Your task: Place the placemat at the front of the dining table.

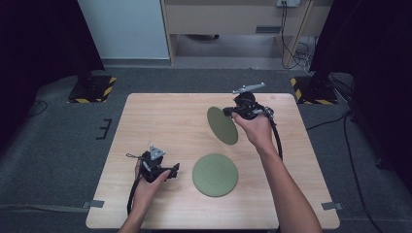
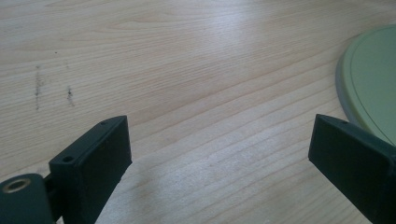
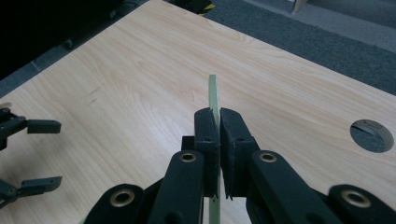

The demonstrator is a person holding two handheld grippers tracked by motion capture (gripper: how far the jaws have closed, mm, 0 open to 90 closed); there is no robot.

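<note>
While the right gripper (image 3: 219, 140) pinched a lifted green plate (image 1: 222, 125) edge-on, the left gripper (image 1: 167, 171) gaped empty.
Beside it, a second plate (image 1: 215, 174) lay flat on the table (image 1: 160, 116); the right gripper view revealed the table's cable hole (image 3: 372, 135).

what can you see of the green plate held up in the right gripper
The round, flat olive-green plate looks like matte plastic, thin, with a faint rim line. It is lifted off the wooden table, tilted up on edge. The right gripper is shut on its rim; the gripper's view shows it edge-on between the black fingers. Nothing else touches it.

Bare tabletop (image 1: 160, 121) beyond flat plate (image 1: 214, 174)
</note>
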